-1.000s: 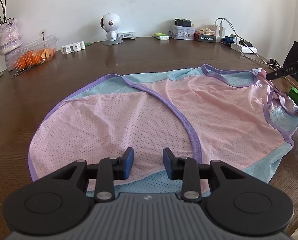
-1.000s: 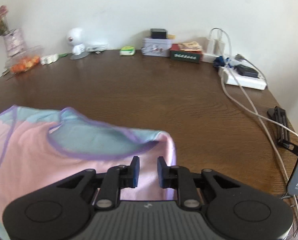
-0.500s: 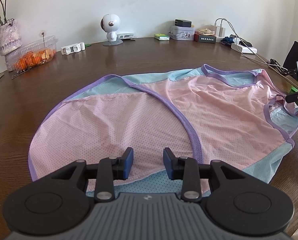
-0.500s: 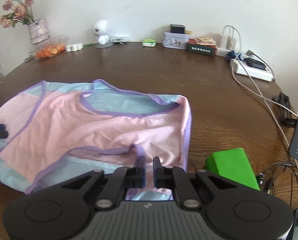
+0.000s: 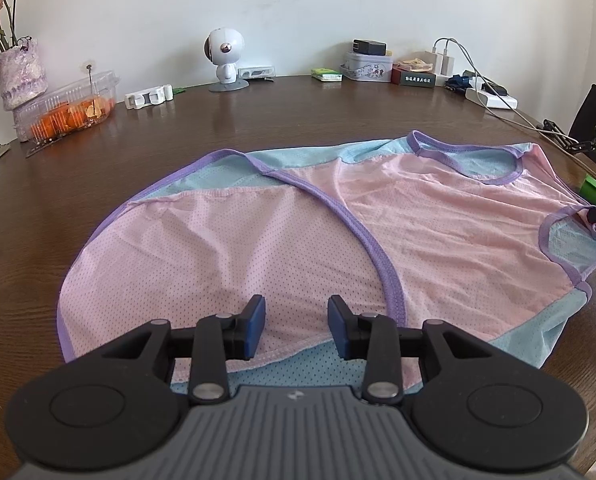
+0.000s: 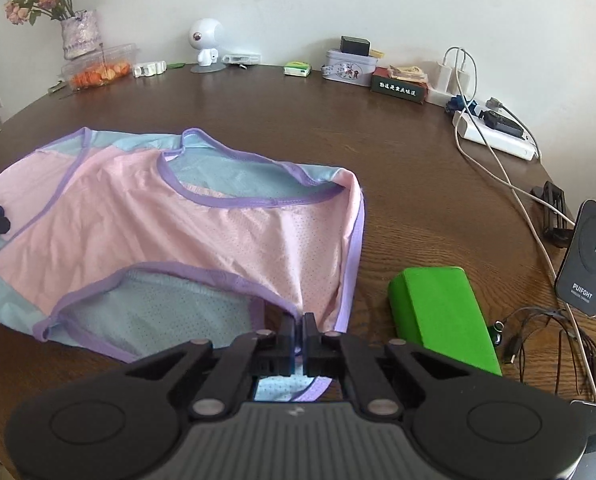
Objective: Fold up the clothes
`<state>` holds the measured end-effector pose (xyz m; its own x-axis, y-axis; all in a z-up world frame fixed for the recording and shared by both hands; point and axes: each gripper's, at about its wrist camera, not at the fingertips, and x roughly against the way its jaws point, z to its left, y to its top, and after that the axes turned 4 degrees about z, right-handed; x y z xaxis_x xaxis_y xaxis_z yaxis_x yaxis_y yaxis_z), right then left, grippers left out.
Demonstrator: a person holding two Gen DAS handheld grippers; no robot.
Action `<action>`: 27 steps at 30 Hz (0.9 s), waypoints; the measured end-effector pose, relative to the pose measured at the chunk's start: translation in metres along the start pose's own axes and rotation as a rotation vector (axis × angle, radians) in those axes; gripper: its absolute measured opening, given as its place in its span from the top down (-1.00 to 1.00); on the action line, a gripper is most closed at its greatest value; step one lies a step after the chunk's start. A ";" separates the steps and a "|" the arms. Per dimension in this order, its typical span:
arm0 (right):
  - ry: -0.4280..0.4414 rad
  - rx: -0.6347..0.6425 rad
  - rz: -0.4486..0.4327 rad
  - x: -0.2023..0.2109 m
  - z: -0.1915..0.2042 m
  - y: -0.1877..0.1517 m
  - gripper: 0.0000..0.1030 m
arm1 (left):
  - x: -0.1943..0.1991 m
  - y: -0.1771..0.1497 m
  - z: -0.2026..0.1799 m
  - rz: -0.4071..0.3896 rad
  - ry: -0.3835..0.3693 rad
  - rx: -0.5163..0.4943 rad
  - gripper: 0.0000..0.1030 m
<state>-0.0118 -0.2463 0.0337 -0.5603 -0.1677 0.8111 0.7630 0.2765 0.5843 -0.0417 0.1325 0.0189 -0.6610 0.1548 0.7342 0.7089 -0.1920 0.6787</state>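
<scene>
- Pink mesh vest (image 5: 298, 248) lies flat on the bench (image 5: 298, 120), towards its near edge.
- Left claw (image 5: 296, 322): jaws part open over the vest's hem, not gripping.
- Right claw (image 6: 299, 330): jaws just closed, pinching the vest's purple-trimmed strap beside the green block (image 6: 441, 316).

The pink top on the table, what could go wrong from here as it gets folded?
1. The right tongs have just closed on the pink top at a thin strip of its shoulder edge; a pull might slip it free.
2. The left tongs stand open over the hem, gripping nothing, so the cloth may drag.
3. The green block lies close beside that shoulder and could be bumped.
</scene>
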 end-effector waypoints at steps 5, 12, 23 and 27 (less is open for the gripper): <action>-0.005 0.044 -0.024 0.017 0.007 0.000 0.40 | 0.003 0.001 0.001 0.011 -0.004 -0.004 0.31; 0.200 0.307 -0.210 0.057 0.043 -0.020 0.14 | 0.056 -0.013 0.006 -0.137 -0.194 -0.029 0.24; 0.333 0.721 -0.244 0.028 0.138 -0.029 0.54 | 0.061 -0.060 -0.013 -0.070 -0.247 -0.308 0.17; 0.336 0.725 -0.198 0.013 0.134 -0.025 0.61 | 0.053 -0.060 -0.002 -0.054 -0.274 -0.314 0.17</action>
<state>-0.0808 -0.1287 0.0262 -0.4486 -0.5199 0.7269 0.1977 0.7354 0.6481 -0.1195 0.1503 0.0171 -0.5754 0.4167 0.7038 0.5378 -0.4556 0.7094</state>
